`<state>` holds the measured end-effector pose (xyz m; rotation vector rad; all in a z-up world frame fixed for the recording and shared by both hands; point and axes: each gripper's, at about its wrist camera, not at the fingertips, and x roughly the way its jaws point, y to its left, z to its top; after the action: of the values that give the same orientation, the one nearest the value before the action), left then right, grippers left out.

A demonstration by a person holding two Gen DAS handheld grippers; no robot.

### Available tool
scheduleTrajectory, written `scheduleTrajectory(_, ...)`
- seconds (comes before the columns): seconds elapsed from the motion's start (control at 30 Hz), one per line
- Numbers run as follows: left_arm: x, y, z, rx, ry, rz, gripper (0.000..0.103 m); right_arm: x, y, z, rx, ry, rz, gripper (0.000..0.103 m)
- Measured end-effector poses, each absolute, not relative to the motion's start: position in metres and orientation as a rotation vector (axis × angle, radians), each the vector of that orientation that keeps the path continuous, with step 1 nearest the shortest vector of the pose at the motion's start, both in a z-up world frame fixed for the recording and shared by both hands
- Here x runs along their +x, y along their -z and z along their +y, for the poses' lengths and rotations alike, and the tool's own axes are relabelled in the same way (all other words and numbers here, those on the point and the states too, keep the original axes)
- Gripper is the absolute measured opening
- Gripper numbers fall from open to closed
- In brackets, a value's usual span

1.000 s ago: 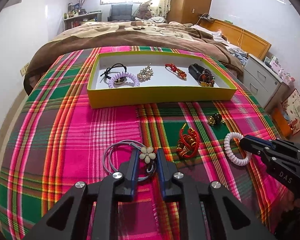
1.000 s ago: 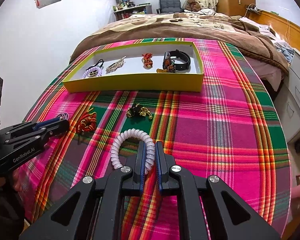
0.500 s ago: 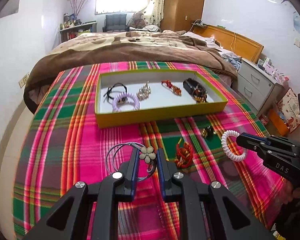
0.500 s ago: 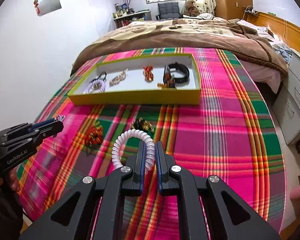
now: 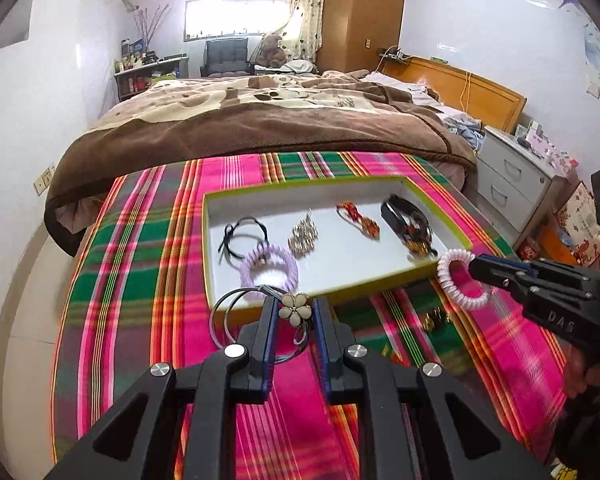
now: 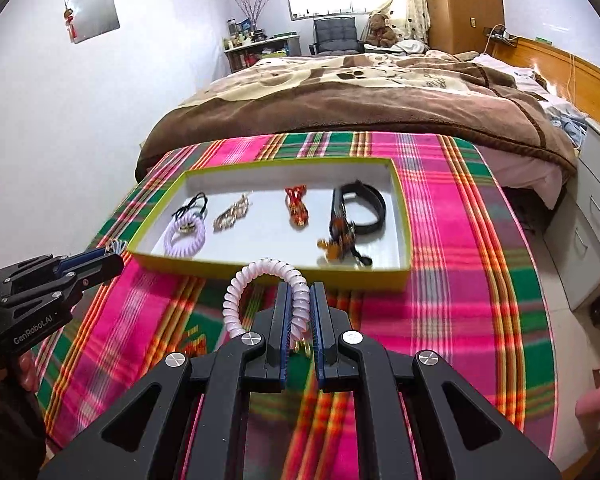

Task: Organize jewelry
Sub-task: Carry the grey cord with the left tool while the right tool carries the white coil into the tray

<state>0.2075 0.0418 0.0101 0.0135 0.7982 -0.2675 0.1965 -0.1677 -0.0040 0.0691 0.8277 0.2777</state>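
Note:
My left gripper point(image 5: 294, 312) is shut on a flower hair tie point(image 5: 295, 309) with grey elastic loops, held above the cloth just short of the yellow tray point(image 5: 340, 292). My right gripper point(image 6: 300, 300) is shut on a pale pink spiral hair tie point(image 6: 260, 270), also lifted, near the tray's front wall point(image 6: 268, 270); it also shows in the left wrist view point(image 5: 458, 276). The tray holds a lilac spiral tie point(image 5: 268, 266), a black tie point(image 5: 242, 232), a gold clip point(image 5: 302, 234), a red ornament point(image 5: 358, 218) and a black band point(image 5: 406, 218).
A plaid cloth point(image 5: 140, 264) covers the table. A small gold piece point(image 5: 434, 318) lies on it in front of the tray, partly blurred. Behind the table is a bed with a brown blanket point(image 5: 260, 120). A grey drawer unit point(image 5: 512, 184) stands at the right.
Both grippers have risen off the cloth with their hair ties and moved forward to the tray's front edge. The red and gold pieces stay on the cloth.

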Motion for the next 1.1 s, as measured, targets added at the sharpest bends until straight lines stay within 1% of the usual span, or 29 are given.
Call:
scheduleTrajectory(0.33, 0.266, -0.013, 0.049, -0.001, 0.252, 0.802, 0.017, 0.245, 0.007, -0.149, 0.045, -0.262, 0.847, 0.010)
scheduleTrajectory(0.6, 0.309, -0.005, 0.054, -0.009, 0.250, 0.832, 0.017, 0.274, 0.023, -0.138, 0.031, -0.255, 0.882, 0.010)
scheduleTrajectory(1.1, 0.354, 0.023, 0.047, -0.012, 0.238, 0.905, 0.017, 0.293, 0.039, -0.122, -0.027, -0.250, 0.929, 0.010)
